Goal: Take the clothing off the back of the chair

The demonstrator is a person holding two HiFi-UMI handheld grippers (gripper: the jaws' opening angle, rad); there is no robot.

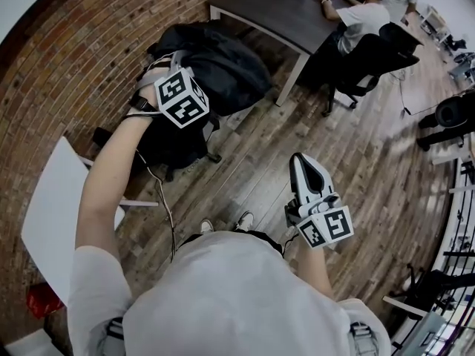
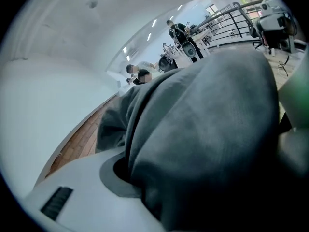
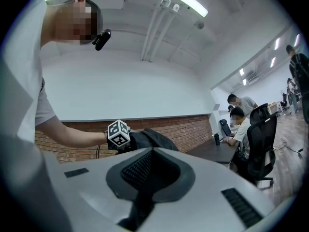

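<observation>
My left gripper (image 1: 169, 67) is clamped on a bunch of the dark jacket (image 1: 226, 69), which is draped over the chair (image 1: 178, 145) back. Right gripper (image 1: 306, 165) is off to the side, jaws together, nothing in them.

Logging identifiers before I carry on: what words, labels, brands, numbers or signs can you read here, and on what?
No text can be read anywhere.
Left marker cube and right marker cube: black-and-white square patterns only, no letters.
Clothing: no print visible.
Items on the desk: too small to tell.
</observation>
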